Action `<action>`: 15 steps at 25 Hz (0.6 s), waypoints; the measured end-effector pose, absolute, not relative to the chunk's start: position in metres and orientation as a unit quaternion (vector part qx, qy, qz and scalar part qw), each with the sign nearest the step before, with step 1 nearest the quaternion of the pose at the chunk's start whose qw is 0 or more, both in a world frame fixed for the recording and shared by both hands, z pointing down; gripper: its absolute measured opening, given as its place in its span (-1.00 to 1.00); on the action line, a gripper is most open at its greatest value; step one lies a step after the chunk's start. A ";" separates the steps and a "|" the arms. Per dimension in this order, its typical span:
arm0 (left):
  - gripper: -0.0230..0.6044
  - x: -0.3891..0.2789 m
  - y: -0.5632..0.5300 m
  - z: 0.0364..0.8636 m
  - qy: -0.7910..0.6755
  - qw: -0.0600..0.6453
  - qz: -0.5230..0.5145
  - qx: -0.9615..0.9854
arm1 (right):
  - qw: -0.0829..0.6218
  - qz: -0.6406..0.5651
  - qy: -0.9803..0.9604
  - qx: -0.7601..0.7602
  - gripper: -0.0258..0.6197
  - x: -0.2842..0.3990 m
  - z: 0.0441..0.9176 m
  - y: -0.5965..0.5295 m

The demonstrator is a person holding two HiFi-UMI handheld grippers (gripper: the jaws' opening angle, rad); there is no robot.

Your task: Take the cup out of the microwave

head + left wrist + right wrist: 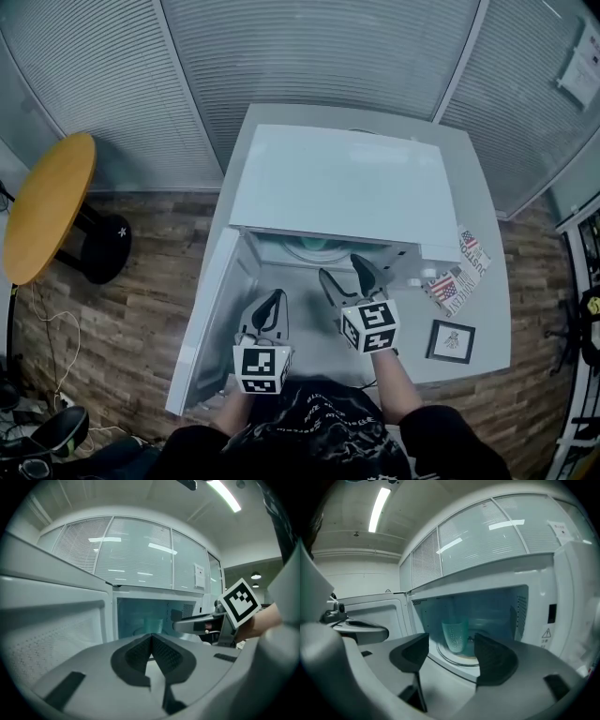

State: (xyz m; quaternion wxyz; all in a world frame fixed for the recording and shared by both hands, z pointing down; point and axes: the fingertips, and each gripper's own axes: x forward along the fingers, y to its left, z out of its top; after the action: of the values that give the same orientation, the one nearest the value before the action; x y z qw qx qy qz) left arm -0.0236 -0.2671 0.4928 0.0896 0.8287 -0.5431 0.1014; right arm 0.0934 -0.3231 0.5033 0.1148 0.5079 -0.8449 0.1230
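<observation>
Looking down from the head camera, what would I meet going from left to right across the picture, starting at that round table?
Round yellow table → open microwave door → left gripper → right gripper → small framed picture.

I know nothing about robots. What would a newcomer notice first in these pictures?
A white microwave sits on a grey table, its door swung wide open to the left. Inside, a see-through greenish cup stands upright. The right claw is open and aimed at the cup, while the left claw beside it is shut and empty.
</observation>
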 end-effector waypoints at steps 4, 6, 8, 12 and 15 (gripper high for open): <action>-0.91 -0.028 -0.270 0.496 -0.545 0.091 0.104 0.827 | 0.129 0.119 -0.842 0.510 0.06 0.089 0.509 -0.334; -0.91 -0.029 -0.271 0.496 -0.544 0.091 0.105 0.827 | 0.133 0.116 -0.842 0.510 0.11 0.086 0.510 -0.339; -0.91 -0.029 -0.271 0.497 -0.544 0.092 0.107 0.827 | 0.147 0.110 -0.844 0.504 0.12 0.081 0.514 -0.344; -0.91 -0.027 -0.270 0.498 -0.537 0.091 0.109 0.831 | 0.154 0.110 -0.840 0.508 0.16 0.077 0.518 -0.356; -0.91 -0.024 -0.270 0.498 -0.530 0.095 0.111 0.835 | 0.147 0.119 -0.835 0.516 0.20 0.077 0.521 -0.367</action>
State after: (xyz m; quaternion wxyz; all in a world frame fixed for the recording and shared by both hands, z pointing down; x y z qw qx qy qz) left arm -0.0242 -0.2700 0.4977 0.0945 0.8353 -0.5301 0.1111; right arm 0.0772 -0.3665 0.5207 0.1474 0.5162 -0.8353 0.1185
